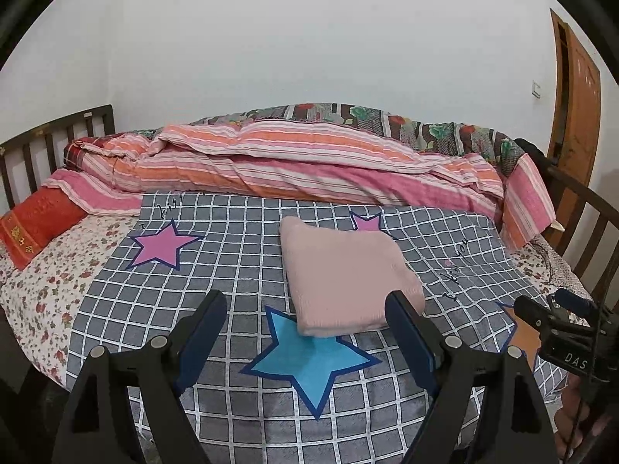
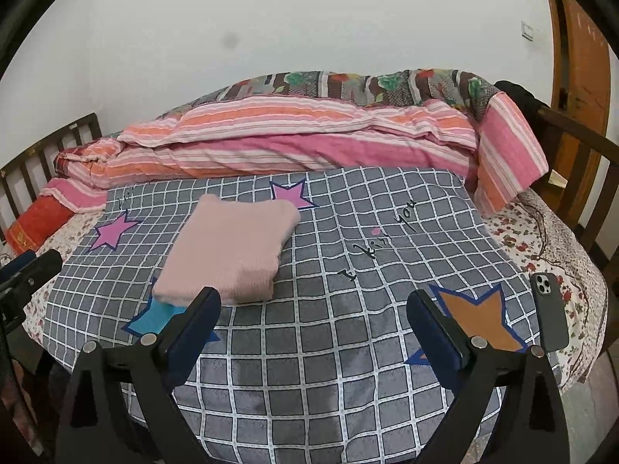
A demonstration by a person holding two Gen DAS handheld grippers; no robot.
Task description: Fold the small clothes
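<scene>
I see the left gripper (image 1: pixel 305 311) and right gripper (image 2: pixel 313 309) both spread wide, empty; folded pink garment (image 1: pixel 344 278) lies on the checked blanket (image 1: pixel 240 239).

Folded garment (image 1: pixel 344 278): plain pale pink. Cover (image 1: pixel 232 255): grey w/ white grid, black script, stars in magenta, blue (image 1: pixel 309 363) & orange (image 2: pixel 479 317), navy-edged. Sheet (image 1: pixel 42 286): cream w/ red floral print. Quilt (image 1: pixel 294 162): pink/orange/white stripes; blanket (image 1: pixel 387 116) behind: multicolour floral. Pillow (image 1: pixel 35 224): red w/ gold. Phone (image 2: pixel 549 313): dark grey. Both grippers: black w/ blue pads (image 2: pixel 197 328).
</scene>
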